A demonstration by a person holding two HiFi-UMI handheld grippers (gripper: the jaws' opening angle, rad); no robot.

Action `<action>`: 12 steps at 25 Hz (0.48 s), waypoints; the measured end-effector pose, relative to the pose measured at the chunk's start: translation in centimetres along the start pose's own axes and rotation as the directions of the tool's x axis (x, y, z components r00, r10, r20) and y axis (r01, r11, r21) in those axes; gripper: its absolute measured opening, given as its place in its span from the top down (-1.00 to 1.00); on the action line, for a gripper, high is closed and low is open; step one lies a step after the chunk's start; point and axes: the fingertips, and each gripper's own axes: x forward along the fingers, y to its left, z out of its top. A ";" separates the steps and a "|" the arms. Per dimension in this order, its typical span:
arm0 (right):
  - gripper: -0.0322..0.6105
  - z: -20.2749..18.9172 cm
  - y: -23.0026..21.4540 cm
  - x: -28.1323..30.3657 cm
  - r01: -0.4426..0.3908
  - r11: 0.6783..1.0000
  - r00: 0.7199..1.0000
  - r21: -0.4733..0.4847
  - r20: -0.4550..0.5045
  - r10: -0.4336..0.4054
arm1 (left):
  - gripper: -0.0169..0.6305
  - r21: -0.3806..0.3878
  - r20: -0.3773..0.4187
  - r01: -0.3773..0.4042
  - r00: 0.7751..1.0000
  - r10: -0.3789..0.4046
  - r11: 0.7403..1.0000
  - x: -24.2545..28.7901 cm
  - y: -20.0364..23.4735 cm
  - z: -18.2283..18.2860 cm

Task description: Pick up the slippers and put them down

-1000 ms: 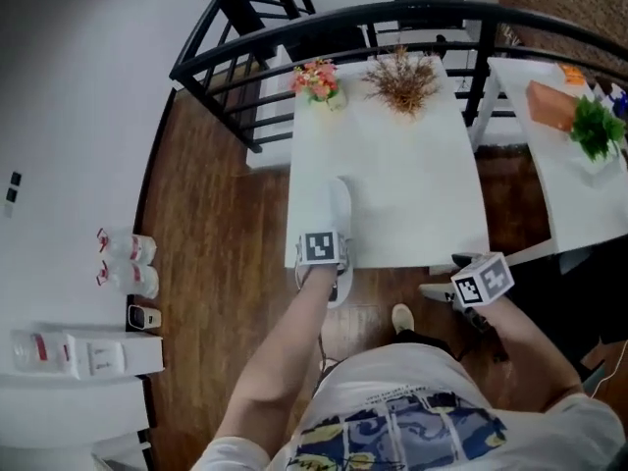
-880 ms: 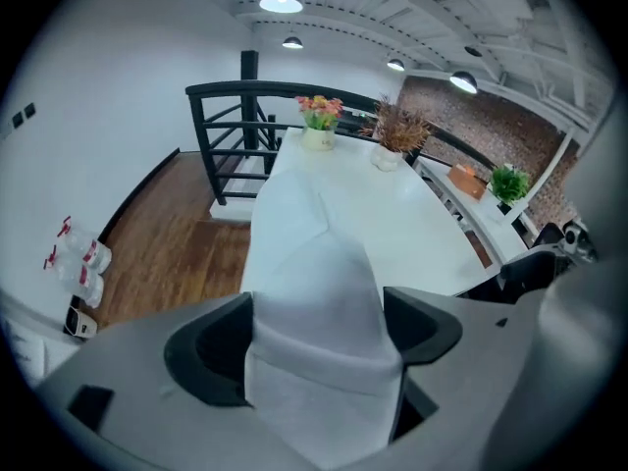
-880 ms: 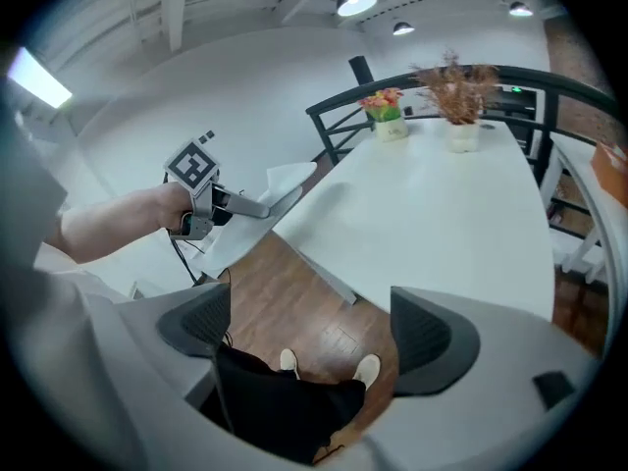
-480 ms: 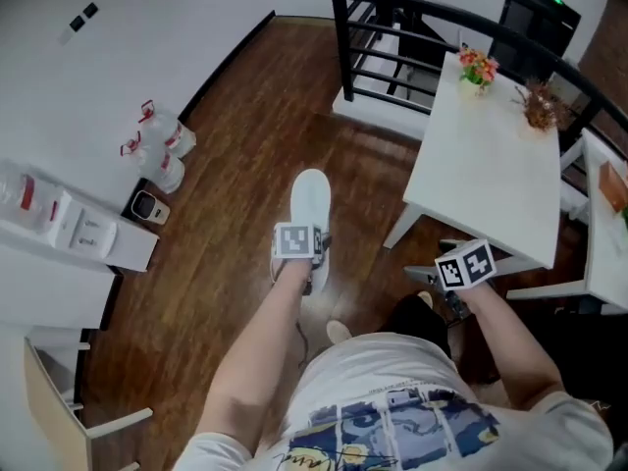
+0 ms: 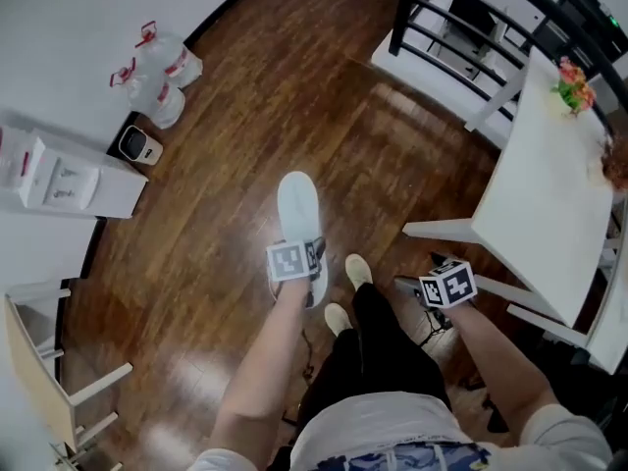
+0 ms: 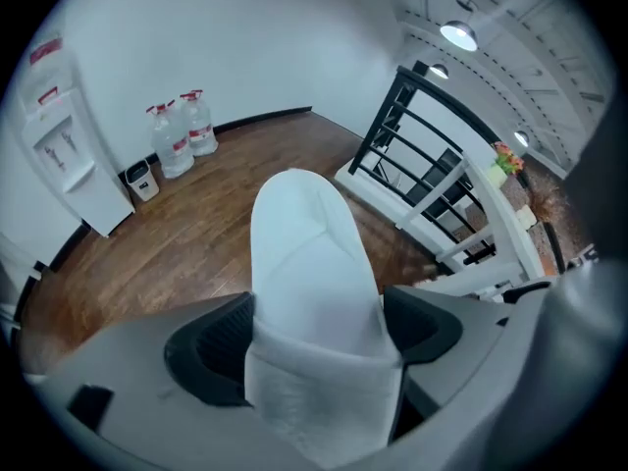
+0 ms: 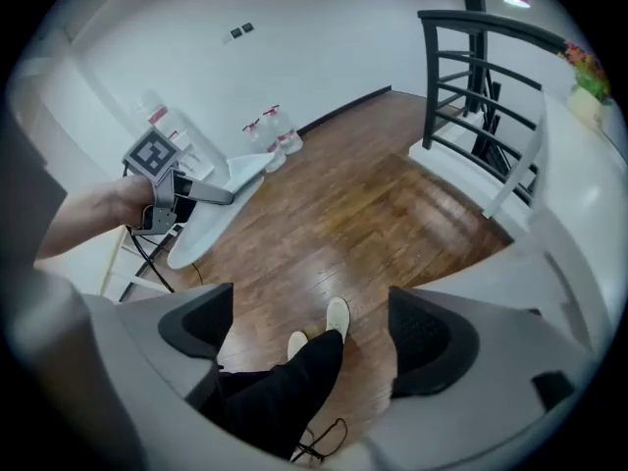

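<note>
While the left gripper (image 6: 316,334) clamps a white slipper (image 5: 297,202), the right gripper (image 7: 312,334) holds nothing.

At far left a white water dispenser (image 5: 59,170) stands against the wall, with two water jugs (image 5: 157,67) near it on the wooden floor (image 5: 245,96). The left gripper's jaws press on one end of the slipper from both sides, and the slipper juts forward above the floor. The person's pale shoes (image 5: 358,268) stand just right of it. The right gripper's jaws are spread wide, only leg and floor between them. A white table (image 5: 549,214) bearing flowers (image 5: 574,72) stands at far right, beside a black railing (image 5: 461,27).
</note>
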 end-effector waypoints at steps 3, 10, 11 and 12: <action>-0.69 4.1 -4.1 10.7 -0.017 1.000 1.000 0.010 -0.010 0.017 | -0.32 -0.072 -0.012 -0.035 0.999 0.035 0.997 9.9 3.5 1.3; -0.62 8.4 -16.4 45.1 -0.027 0.996 0.999 0.087 -0.035 0.030 | -0.32 -0.180 -0.086 -0.115 0.991 0.100 0.977 44.7 16.0 -4.3; -0.62 7.6 -18.0 49.1 -0.026 0.996 0.998 0.082 -0.053 0.030 | -0.32 -0.202 -0.095 -0.121 0.990 0.103 0.972 49.8 17.8 -5.6; -0.62 6.4 -19.3 52.5 -0.023 0.997 0.997 0.073 -0.078 0.029 | -0.32 -0.225 -0.112 -0.127 0.988 0.103 0.966 54.4 19.6 -7.2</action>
